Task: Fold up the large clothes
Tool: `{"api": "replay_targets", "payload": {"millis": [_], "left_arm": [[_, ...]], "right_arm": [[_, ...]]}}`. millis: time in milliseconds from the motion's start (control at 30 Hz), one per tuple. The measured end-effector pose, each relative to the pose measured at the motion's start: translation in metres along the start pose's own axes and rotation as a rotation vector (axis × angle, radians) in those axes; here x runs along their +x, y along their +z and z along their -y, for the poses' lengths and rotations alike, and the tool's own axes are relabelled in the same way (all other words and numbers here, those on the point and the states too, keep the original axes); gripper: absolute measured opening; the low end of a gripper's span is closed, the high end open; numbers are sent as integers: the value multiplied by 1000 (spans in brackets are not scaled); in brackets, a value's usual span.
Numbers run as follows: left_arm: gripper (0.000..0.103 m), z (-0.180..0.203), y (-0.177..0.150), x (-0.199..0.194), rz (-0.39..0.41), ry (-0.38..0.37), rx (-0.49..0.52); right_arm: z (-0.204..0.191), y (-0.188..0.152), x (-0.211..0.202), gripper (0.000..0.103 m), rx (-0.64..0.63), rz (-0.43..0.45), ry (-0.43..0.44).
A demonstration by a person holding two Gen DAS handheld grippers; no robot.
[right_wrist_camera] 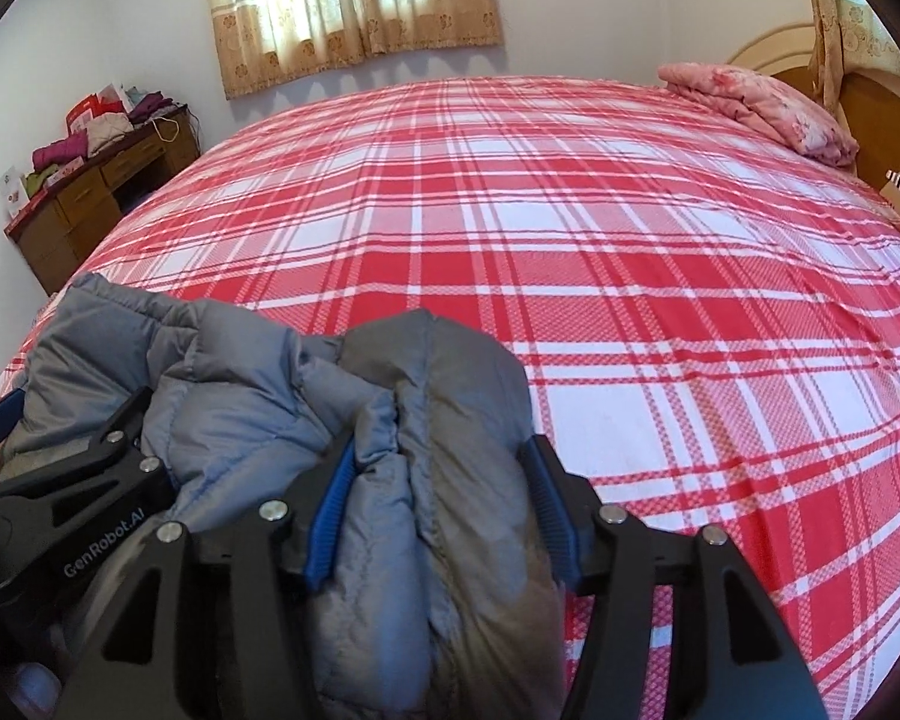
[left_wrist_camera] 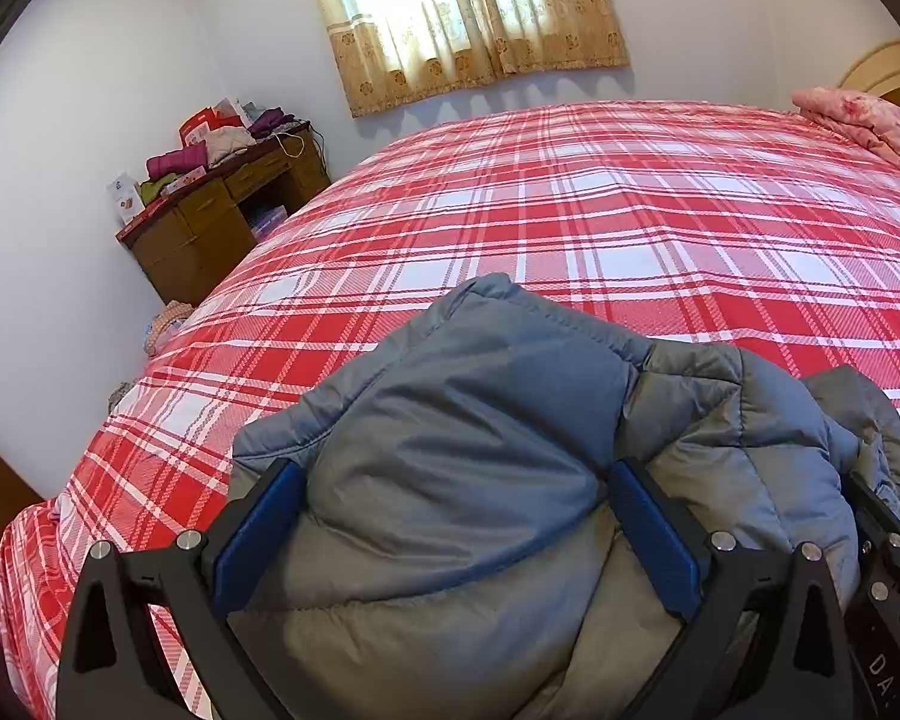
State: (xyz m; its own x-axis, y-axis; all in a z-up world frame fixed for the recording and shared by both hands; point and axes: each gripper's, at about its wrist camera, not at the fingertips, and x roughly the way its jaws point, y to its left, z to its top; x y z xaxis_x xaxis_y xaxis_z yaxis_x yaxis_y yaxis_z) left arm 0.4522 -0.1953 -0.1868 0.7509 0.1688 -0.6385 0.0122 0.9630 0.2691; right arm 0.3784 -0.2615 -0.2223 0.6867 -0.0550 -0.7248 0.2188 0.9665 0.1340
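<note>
Our left gripper and right gripper both clasp the bunched grey jacket over the plaid bed; a cluttered desk stands beyond.

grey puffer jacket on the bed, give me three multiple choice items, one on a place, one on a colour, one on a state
1. Where does the folded pink floral quilt lie?
A. at the far end of the bed by the wooden headboard
B. on the wooden desk
C. under the jacket

2. What colours is the bedspread?
A. blue and yellow stripes
B. red and white plaid
C. plain green

3. How does the grey puffer jacket stand to the two grippers?
A. it lies spread flat, far from both
B. it hangs on the curtain
C. it is bunched up, with a fold between the fingers of the left gripper and of the right gripper

Answers: A, the quilt sits beside the headboard; B, red and white checks cover the bed; C, padded folds fill both gaps.
</note>
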Motion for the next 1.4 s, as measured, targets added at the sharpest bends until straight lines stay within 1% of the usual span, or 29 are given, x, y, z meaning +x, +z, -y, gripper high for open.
{"api": "replay_targets", "payload": {"millis": [133, 200, 233, 267, 300, 333, 367, 400, 467, 533, 567, 600, 633, 733, 800, 833, 867, 900, 933, 967, 1000, 1033, 1067, 1100, 1133, 1167, 1200, 1300, 1400], "left_arm": [[102, 1, 3, 4, -30, -12, 14], [102, -7, 8, -6, -61, -44, 48], [102, -13, 9, -15, -55, -53, 50], [102, -30, 9, -38, -8, -63, 33], [102, -41, 7, -52, 26, -70, 21], [102, -61, 1, -73, 70, -98, 5], [102, -73, -5, -82, 79, -123, -2], [102, -91, -16, -89, 78, -141, -14], [102, -113, -35, -89, 49, -145, -49], [102, -134, -57, -78, -14, -195, -119], [102, -137, -64, -72, -42, -214, -133], [102, -137, -71, -65, -76, -217, -136], [102, -135, -77, -62, -91, -217, -130], [102, -122, -89, -59, -80, -228, -116], [102, -114, -90, -59, -66, -240, -99], [102, -108, -91, -61, -54, -247, -78], [101, -107, -91, -63, -46, -255, -68], [94, -106, -92, -64, -38, -268, -63], [84, -103, -92, -65, -35, -307, -57], [60, -97, -91, -65, -40, -362, -51], [51, -94, -89, -65, -39, -373, -41], [47, -88, -89, -69, -25, -350, -11], [33, -79, -89, -75, -6, -320, 38], [22, -75, -89, -80, 5, -289, 61], [19, -72, -89, -85, 11, -264, 78], [13, -72, -88, -88, 13, -253, 82], [10, -75, -86, -95, 23, -244, 77], [7, -87, -82, -107, 34, -244, 57], [7, -100, -80, -125, 71, -232, 51]], "right_arm": [[3, 1, 2, 62, 15, -16, 16], [8, 3, -1, 64, 13, -31, 47], [15, 3, -10, 71, 23, -35, 57], [22, 1, -22, 78, 52, -23, 66], [28, -2, -33, 80, 75, -7, 83], [32, -5, -43, 83, 85, 5, 103], [37, -12, -59, 87, 93, 23, 123], [40, -18, -68, 87, 99, 31, 132], [44, -33, -79, 87, 106, 28, 179], [41, -44, -78, 87, 102, 2, 202], [39, -51, -75, 87, 93, -13, 214], [37, -57, -72, 87, 85, -22, 217], [36, -62, -68, 87, 82, -25, 217], [37, -68, -63, 87, 113, -11, 252], [35, -71, -63, 82, 97, -8, 272], [32, -71, -62, 76, 81, -12, 289], [32, -73, -61, 67, 78, -20, 318], [31, -74, -59, 64, 84, -31, 347], [31, -73, -58, 62, 89, -39, 365], [31, -72, -56, 54, 89, -49, 394], [31, -72, -54, 46, 101, -63, 439], [33, -73, -51, 38, 134, -71, 492], [34, -75, -50, 33, 135, -67, 505], [33, -76, -52, 30, 128, -58, 506], [33, -76, -56, 26, 121, -44, 508], [32, -76, -60, 24, 117, -29, 512], [32, -77, -63, 23, 119, -18, 517], [31, -81, -72, 21, 124, 9, 538], [27, -82, -81, 20, 113, 26, 559]]}}
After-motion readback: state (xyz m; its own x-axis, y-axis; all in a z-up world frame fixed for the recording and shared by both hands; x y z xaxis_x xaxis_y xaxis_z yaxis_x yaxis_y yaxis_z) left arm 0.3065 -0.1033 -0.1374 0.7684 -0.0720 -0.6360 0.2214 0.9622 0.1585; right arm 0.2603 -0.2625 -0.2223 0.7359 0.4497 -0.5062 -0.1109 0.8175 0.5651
